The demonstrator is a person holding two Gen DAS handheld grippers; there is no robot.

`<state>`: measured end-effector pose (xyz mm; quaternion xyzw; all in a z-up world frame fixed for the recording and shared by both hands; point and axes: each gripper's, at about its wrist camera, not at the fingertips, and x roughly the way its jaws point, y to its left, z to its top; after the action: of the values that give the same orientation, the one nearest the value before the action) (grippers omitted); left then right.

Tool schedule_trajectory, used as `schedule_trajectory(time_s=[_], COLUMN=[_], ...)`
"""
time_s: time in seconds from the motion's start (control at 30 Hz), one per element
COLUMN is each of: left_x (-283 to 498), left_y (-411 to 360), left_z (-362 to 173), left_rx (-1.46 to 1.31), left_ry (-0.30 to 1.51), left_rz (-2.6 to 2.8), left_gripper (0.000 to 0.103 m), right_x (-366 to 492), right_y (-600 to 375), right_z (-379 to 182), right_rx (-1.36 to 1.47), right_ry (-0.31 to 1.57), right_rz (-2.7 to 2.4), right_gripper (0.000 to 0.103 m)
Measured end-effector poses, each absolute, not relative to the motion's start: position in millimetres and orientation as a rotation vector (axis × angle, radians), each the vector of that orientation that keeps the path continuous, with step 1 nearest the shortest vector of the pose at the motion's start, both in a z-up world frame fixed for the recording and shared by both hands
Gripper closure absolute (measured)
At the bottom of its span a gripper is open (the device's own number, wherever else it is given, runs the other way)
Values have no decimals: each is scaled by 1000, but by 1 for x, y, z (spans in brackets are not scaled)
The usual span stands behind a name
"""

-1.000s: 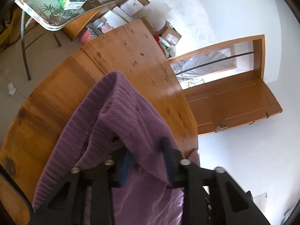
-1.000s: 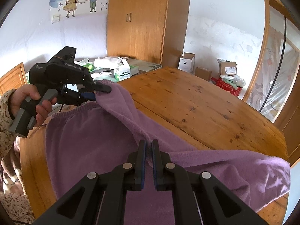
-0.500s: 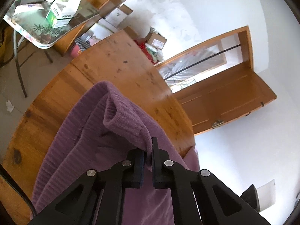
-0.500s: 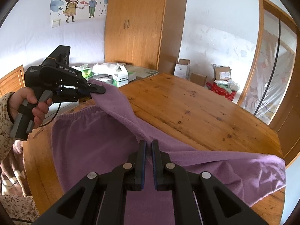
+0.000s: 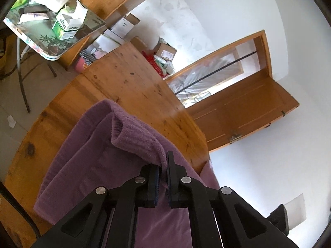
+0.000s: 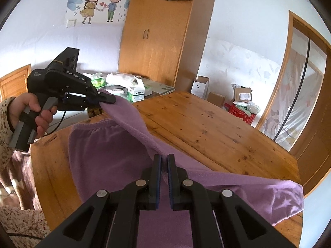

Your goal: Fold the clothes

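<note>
Your left hand point(image 6: 35, 111), in a flower-print sleeve point(image 6: 5, 119), holds the left gripper point(image 6: 107, 100) at the left of the right wrist view, raised above the near-left edge of the bench point(image 6: 206, 128). Its jaws are closed on a fold of the purple garment point(image 6: 103, 157); the left wrist view shows the same fold pinched between the two black fingers point(image 5: 170, 165), with the ribbed edge curling over just ahead of them.

From that pinch the cloth runs as a raised ridge down and to the right, to the right gripper point(image 6: 163, 161). Its jaws are also closed on the garment, gripping the ridge at the centre of the view. Below the ridge, the rest of the garment lies flat on the bench, with its gathered edge toward the left rim. To the right of the right gripper, the garment extends along the near edge of the bench and hangs over the rim at the far right.

The far half of the bench is bare wood. Behind it stand a side table point(image 6: 161, 86) loaded with boxes, a wooden wardrobe point(image 6: 157, 33), cardboard boxes point(image 6: 242, 95) on the floor, and a glazed door point(image 6: 306, 78) at the right.
</note>
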<state>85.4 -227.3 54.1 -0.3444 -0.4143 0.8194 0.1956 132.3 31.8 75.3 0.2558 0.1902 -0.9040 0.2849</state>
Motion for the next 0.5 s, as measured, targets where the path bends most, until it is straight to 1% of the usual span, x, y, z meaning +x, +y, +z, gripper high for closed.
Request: schedule_trajectory(time_s=[0.27, 0.5], left_x=[120, 137], left_y=[-232, -235], left_z=[51, 30], left_rx=[-952, -1008], left_ry=[-1125, -1131], left_rz=[2358, 2371], left_gripper=[98, 98], right_x=[156, 169], right_y=[27, 23], right_z=[60, 41], right_rx=[697, 735], right_ry=[562, 582], right_rz=[-2374, -2348], right_gripper=[97, 97])
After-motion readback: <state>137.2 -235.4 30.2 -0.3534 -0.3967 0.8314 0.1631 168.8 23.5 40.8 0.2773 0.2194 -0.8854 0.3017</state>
